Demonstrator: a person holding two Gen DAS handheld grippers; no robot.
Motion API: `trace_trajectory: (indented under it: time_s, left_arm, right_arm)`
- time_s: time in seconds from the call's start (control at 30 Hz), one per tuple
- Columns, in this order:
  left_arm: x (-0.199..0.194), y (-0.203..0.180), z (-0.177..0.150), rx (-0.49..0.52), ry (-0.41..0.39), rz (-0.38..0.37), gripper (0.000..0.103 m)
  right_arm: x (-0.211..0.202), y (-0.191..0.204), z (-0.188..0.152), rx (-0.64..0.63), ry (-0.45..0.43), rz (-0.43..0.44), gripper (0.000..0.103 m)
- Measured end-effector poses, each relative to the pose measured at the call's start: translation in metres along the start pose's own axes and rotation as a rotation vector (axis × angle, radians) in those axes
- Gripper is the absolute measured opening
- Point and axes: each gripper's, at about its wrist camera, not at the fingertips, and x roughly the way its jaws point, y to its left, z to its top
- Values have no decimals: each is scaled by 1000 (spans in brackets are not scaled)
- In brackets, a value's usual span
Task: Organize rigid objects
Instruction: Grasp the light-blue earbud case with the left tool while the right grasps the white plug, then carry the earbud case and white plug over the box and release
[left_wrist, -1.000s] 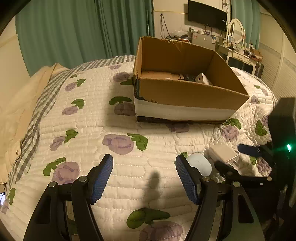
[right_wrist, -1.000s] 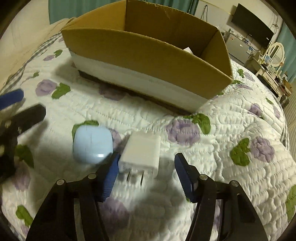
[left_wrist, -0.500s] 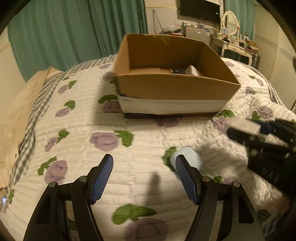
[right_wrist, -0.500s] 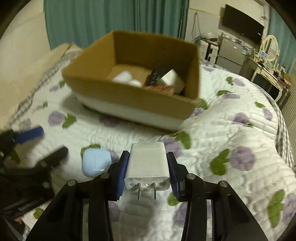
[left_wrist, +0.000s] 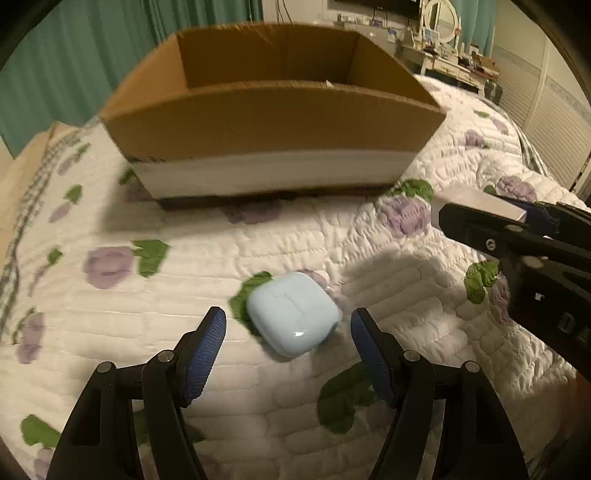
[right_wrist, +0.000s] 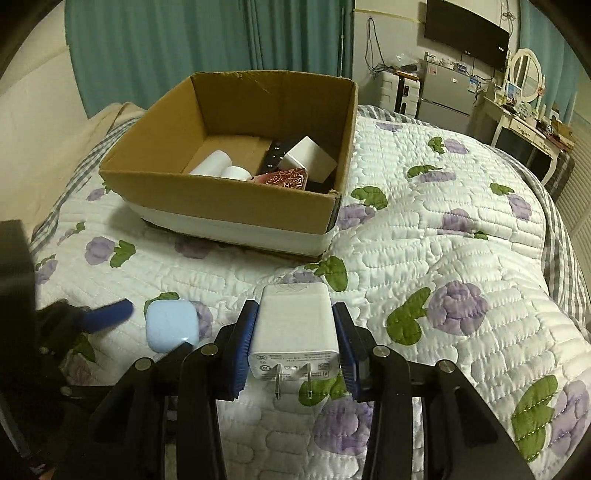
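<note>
My right gripper (right_wrist: 295, 343) is shut on a white plug-in charger (right_wrist: 293, 328), prongs toward the camera, held above the quilt. It shows at the right in the left wrist view (left_wrist: 480, 203). A pale blue earbud case (left_wrist: 293, 317) lies on the quilt; my left gripper (left_wrist: 288, 350) is open, its blue pads on either side just short of it. The case also shows in the right wrist view (right_wrist: 171, 325). The open cardboard box (right_wrist: 221, 192) stands behind, holding white cylinders, a white cube, a dark remote and a red patterned box.
The floral quilt (right_wrist: 461, 258) covers a bed with checked edges. Green curtains (right_wrist: 184, 44) hang behind. A fridge, TV and dressing table (right_wrist: 517, 110) stand at the far right.
My right gripper closed on the charger and lifted it off the quilt. My left gripper moved right and forward, so the blue case now sits between its open fingers.
</note>
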Motion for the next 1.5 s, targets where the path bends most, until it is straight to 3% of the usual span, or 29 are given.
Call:
trace_trajectory:
  time_s: [0.17, 0.33, 0.37, 0.4, 0.53, 0.8, 0.97, 1.2, 1.5]
  left_arm:
    - [18, -4, 1, 34, 16, 36, 73]
    - [25, -2, 1, 42, 10, 27, 70]
    - [23, -2, 0, 46, 6, 16, 68]
    - [22, -3, -1, 49, 3, 6, 58]
    - [11, -2, -5, 52, -10, -12, 58]
    - [-46, 11, -3, 17, -116, -25, 58]
    - [-76, 23, 20, -5, -191, -19, 58]
    - [-109, 47, 73, -21, -295, 11, 58]
    - [-91, 65, 148, -3, -361, 73, 58]
  right_arm:
    - [3, 0, -1, 7, 8, 9, 40]
    - [6, -2, -1, 17, 17, 18, 40]
    - [6, -2, -1, 18, 16, 18, 40]
    - [5, -2, -1, 20, 16, 20, 40]
    - [-2, -1, -1, 25, 4, 30, 40]
    - [-38, 3, 7, -7, -63, 27, 40]
    - [-63, 5, 29, -34, -123, 29, 40]
    - [-97, 15, 99, -88, -259, 34, 40]
    - [-71, 18, 166, -105, -316, 62, 40]
